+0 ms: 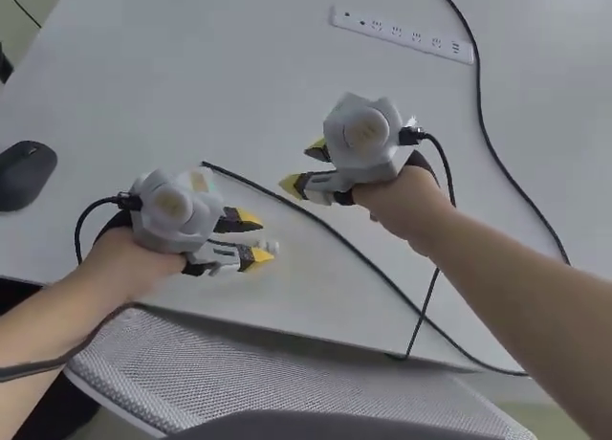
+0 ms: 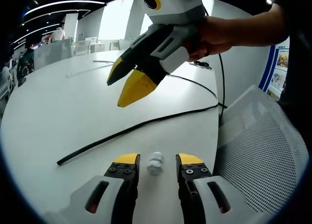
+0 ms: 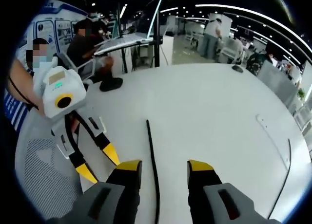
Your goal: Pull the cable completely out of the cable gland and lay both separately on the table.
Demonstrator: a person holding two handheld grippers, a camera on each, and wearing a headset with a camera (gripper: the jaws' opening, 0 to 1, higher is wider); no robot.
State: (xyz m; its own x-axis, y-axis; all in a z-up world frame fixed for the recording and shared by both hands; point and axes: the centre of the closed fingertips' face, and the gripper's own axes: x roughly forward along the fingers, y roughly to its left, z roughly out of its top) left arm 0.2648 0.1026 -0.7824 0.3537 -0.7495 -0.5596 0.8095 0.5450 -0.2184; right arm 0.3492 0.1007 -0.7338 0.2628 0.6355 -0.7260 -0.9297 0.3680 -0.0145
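Note:
A thin black cable [image 1: 325, 225] lies loose on the white table [image 1: 191, 77], with its free end [image 2: 59, 161] to the left of my left gripper. The small white cable gland [image 2: 155, 162] rests on the table by itself, apart from the cable, between the open jaws of my left gripper [image 2: 158, 160]. In the head view the gland [image 1: 272, 247] sits just past the left gripper [image 1: 253, 237] tips. My right gripper [image 3: 158, 168] hovers open over the cable [image 3: 151, 151], which runs between its jaws untouched. It hangs above the table [image 1: 303, 167].
A white power strip [image 1: 402, 33] lies at the far side, and a thicker black cord [image 1: 497, 153] runs down the right. A dark mouse [image 1: 24, 172] sits at the left edge. A grey mesh chair [image 1: 287, 383] stands against the near edge. People sit at another table [image 3: 122, 41].

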